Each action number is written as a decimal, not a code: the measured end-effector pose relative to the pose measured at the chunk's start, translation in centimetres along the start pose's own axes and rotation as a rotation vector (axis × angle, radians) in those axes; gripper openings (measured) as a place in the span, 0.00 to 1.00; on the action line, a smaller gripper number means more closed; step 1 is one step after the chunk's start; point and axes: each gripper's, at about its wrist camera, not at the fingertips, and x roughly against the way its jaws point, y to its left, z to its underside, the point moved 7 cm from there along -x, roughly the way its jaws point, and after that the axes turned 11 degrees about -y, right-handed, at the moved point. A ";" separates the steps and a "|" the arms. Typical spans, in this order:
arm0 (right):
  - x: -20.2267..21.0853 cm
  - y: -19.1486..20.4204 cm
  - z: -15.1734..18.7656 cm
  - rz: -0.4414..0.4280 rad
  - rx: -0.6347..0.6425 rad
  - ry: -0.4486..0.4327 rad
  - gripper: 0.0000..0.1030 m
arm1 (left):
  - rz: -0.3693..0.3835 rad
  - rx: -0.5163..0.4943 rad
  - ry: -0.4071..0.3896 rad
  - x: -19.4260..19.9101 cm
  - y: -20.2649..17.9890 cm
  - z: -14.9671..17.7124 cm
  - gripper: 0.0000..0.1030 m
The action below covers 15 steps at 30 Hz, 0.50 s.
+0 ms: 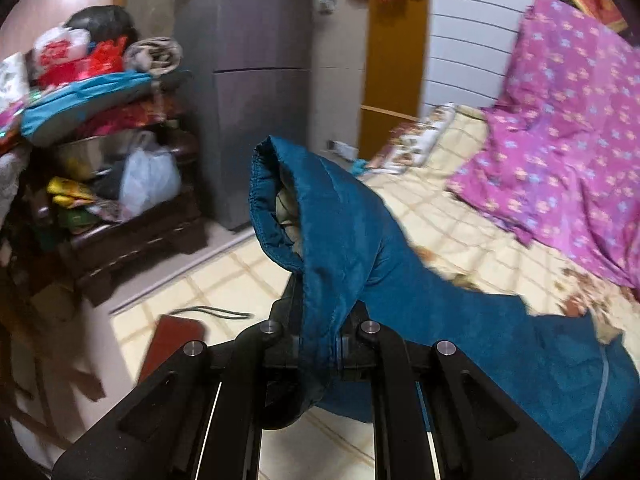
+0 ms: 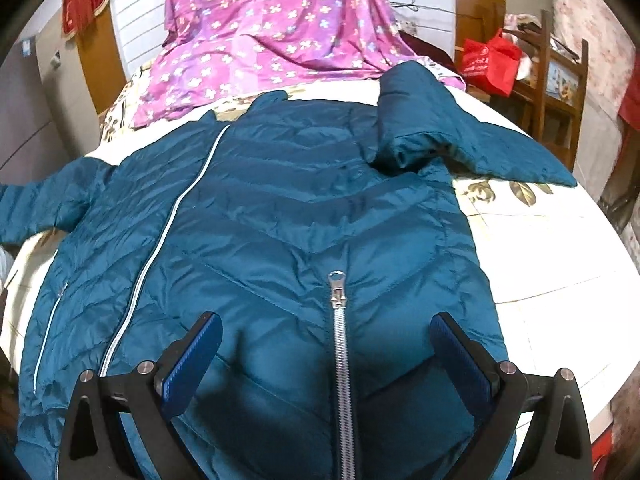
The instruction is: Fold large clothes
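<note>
Your left gripper (image 1: 320, 344) pinches the sleeve (image 1: 316, 208) up off the bed (image 2: 560, 272) — raised, I'd judge, to fold across the jacket (image 2: 260, 220) lying flat there — while your right gripper (image 2: 326, 356) hovers wide open over the zipper (image 2: 340, 360).

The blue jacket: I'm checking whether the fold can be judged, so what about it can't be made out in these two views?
- Left wrist: the left claw tips are buried under the sleeve.
- Left wrist: the jacket body is cut off at the right edge.
- Right wrist: the jacket hem lies below the frame, behind the open right claw.
- Right wrist: the left cuff runs off the left edge.
</note>
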 end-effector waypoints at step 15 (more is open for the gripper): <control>-0.1 -1.2 0.6 0.042 -0.004 0.027 1.00 | 0.596 -0.172 0.112 7.7 -30.5 6.9 0.08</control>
